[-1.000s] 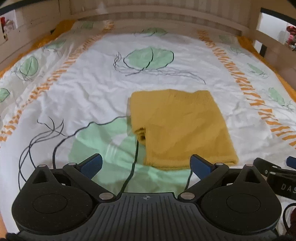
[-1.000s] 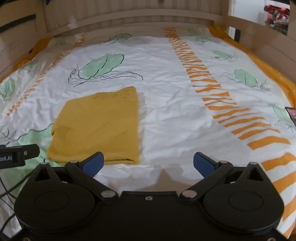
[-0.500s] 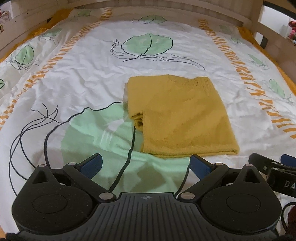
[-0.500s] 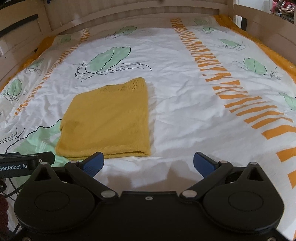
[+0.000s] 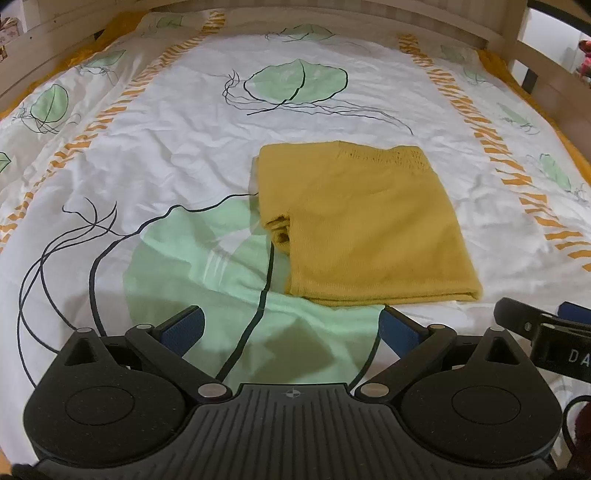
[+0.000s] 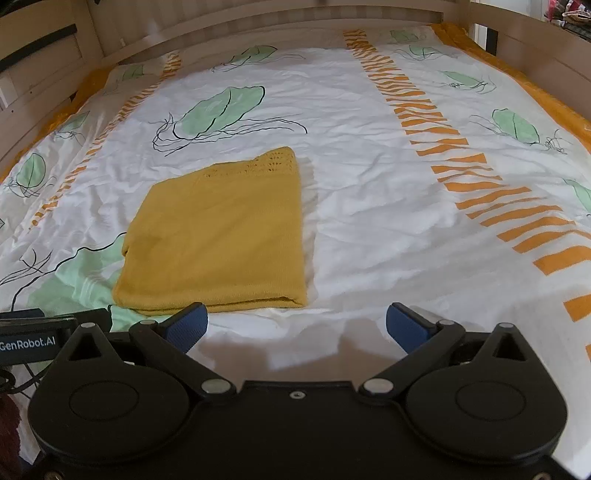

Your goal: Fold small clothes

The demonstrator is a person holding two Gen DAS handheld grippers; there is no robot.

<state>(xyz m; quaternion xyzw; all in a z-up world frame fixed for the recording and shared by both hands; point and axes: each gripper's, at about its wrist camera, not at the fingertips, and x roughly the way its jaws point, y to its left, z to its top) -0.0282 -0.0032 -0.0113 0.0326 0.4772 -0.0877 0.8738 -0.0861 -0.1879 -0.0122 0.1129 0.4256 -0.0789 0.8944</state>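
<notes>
Both grippers hang spread wide and empty over the bedsheet [image 6: 369, 206], the left gripper [image 5: 291, 328] just short of the near hem of the yellow knit top [image 5: 362, 221], the right gripper [image 6: 297, 323] beside that hem's right corner. The top lies flat, already folded to a rough rectangle, so a good next fold, I judge, pinches both near corners together and carries them evenly to the far lacy edge. Only the wooden bed frame [image 6: 258, 26] stands around; nothing blocks the way.
</notes>
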